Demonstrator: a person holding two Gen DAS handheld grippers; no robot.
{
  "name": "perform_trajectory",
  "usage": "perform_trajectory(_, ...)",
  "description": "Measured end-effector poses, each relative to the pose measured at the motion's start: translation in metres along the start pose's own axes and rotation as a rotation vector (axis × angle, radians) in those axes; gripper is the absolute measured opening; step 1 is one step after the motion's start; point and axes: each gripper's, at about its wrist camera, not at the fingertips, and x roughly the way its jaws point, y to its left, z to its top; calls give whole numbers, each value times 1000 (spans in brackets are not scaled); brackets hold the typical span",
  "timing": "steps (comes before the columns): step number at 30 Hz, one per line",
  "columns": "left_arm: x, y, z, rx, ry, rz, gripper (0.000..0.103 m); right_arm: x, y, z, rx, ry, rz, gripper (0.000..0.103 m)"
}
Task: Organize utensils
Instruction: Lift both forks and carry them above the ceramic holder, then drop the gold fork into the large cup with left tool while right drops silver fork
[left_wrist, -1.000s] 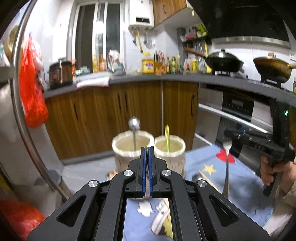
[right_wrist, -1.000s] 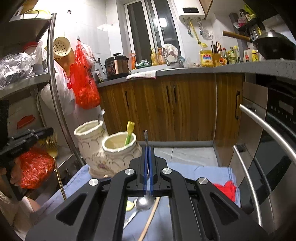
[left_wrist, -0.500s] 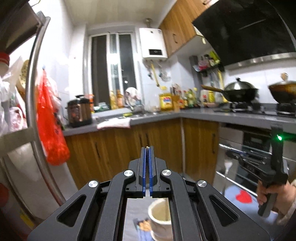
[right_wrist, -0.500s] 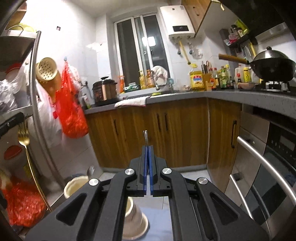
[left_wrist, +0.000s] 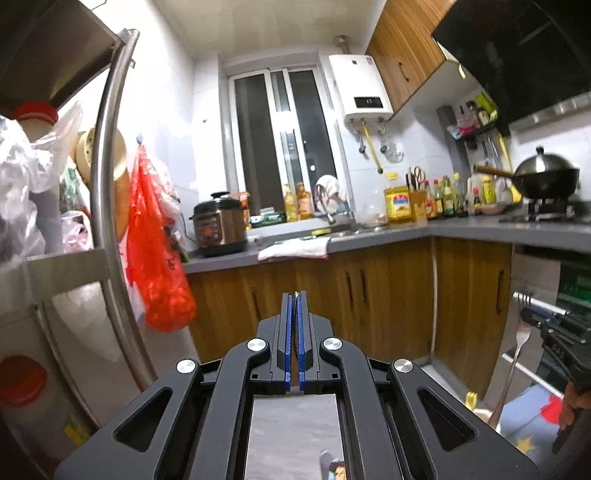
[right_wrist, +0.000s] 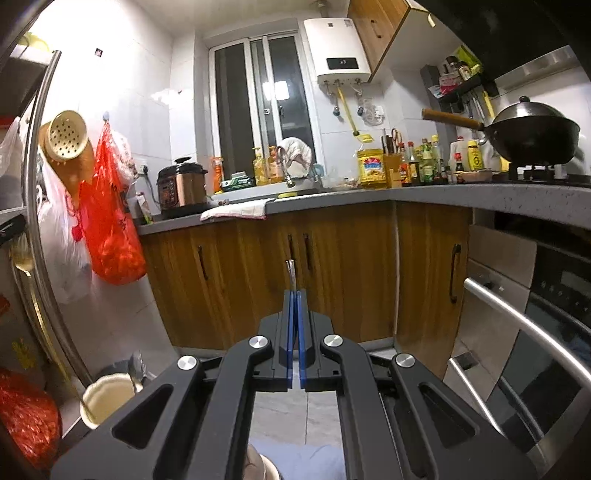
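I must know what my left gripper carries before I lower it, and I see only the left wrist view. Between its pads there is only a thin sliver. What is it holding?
Observer: Your left gripper is shut on a gold fork. The right wrist view shows it hanging with the handle down.
Operator: Where is a holder for it?
Observer: A cream holder stands below the fork. The end of the handle overlaps its rim, but I cannot tell whether it is inside.
Operator: Is this holder empty?
Observer: No, a silver utensil already stands in it.
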Motion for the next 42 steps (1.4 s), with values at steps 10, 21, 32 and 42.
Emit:
perform_trajectory(10,2,-36,-38,94,13,-65,3,-8,21,-40,-87,-2,91,2)
perform_trajectory(21,19,-51,-64,97,94,-139,3,5,22,-58,-69,79,174,2)
perform_trajectory(32,35,-36,-77,15,167,-182,4,15,17,-62,-23,119,198,2)
perform_trajectory(42,42,-27,-81,-22,200,-173,6,18,15,-64,-1,132,203,2)
